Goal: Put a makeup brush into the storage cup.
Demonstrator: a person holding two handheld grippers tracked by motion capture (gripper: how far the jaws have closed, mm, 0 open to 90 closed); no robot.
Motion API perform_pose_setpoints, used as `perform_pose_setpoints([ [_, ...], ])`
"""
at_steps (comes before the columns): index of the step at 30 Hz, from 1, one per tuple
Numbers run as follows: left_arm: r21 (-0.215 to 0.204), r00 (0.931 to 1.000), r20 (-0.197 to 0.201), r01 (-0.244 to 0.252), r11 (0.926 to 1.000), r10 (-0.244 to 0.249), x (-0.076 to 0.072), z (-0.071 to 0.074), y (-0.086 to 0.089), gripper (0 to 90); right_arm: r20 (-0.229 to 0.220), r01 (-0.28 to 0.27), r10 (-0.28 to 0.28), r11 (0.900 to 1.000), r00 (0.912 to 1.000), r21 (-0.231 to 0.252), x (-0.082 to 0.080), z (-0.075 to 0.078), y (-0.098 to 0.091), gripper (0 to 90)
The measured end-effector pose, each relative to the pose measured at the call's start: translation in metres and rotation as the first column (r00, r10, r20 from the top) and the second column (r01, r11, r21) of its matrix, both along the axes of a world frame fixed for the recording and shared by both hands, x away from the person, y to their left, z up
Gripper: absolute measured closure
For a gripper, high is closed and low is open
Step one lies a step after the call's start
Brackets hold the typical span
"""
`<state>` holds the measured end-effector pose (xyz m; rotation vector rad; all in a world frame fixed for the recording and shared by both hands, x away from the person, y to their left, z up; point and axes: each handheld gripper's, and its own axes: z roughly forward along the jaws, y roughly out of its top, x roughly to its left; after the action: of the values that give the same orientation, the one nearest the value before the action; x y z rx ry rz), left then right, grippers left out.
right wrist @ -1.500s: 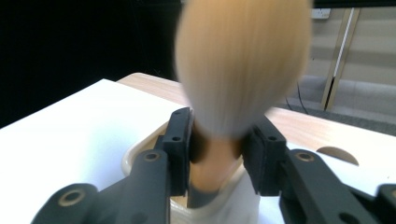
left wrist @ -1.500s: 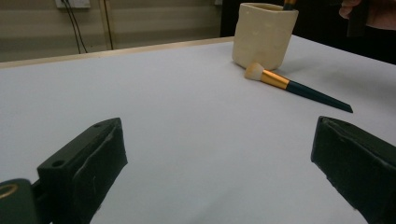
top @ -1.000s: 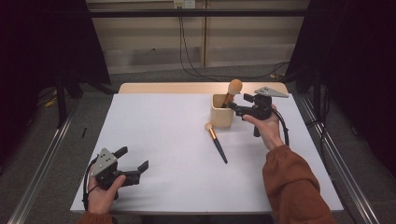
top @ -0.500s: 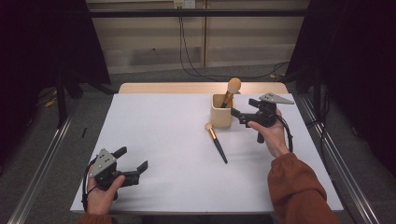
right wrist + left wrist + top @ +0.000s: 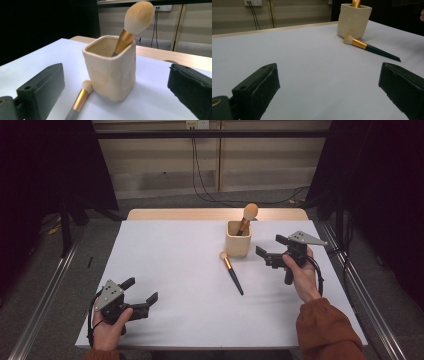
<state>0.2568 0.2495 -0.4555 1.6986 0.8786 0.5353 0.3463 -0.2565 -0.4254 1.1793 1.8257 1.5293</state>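
Note:
A cream square cup [image 5: 238, 241] stands at the back right of the white table [image 5: 175, 265]. A gold-ferruled brush [image 5: 249, 214] stands in it, bristles up, leaning right. A second brush [image 5: 232, 272] with a dark handle lies flat just in front of the cup. My right gripper [image 5: 270, 247] hovers to the right of the cup; its jaws have just been opening and stand open with nothing between them. In the right gripper view the cup [image 5: 111, 72] and its brush [image 5: 138, 18] sit beyond the black fingers [image 5: 42, 92]. My left gripper [image 5: 141, 290] rests open at the front left, far from the lying brush [image 5: 368, 47].
A bare wooden strip [image 5: 200, 214] runs along the table's far edge. Metal rails [image 5: 47, 295] flank the table on the floor, and cables [image 5: 200, 190] hang down the back wall. Dark curtains stand at both sides.
My right gripper has drawn back to the right, away from the cup, and its jaws have widened. The brush stays standing in the cup. The left hand has not moved.

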Motion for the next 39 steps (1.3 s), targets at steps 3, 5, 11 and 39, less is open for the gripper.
perform_pose_setpoints([
  [3,0.002,1.0000,-0.004,0.002,1.0000,-0.002,-0.001,0.000,0.001,3.1,-0.002,0.012,-0.012,0.9998,0.9999,-0.019,-0.009,-0.003,-0.005,1.3],
  [5,-0.004,1.0000,-0.004,-0.001,1.0000,0.001,-0.001,0.000,0.000,3.1,-0.002,0.032,-0.033,0.9993,0.9995,-0.019,-0.014,-0.005,-0.009,1.5],
  [11,-0.004,1.0000,0.000,-0.004,1.0000,0.004,-0.002,0.001,0.001,3.1,0.013,0.028,-0.027,0.9988,0.9996,-0.040,-0.034,-0.007,-0.014,1.3],
  [39,0.004,0.9999,0.013,0.000,1.0000,0.000,-0.016,0.000,0.007,2.9,0.043,0.096,-0.094,0.9938,0.9947,-0.056,-0.125,-0.028,-0.045,2.5],
])
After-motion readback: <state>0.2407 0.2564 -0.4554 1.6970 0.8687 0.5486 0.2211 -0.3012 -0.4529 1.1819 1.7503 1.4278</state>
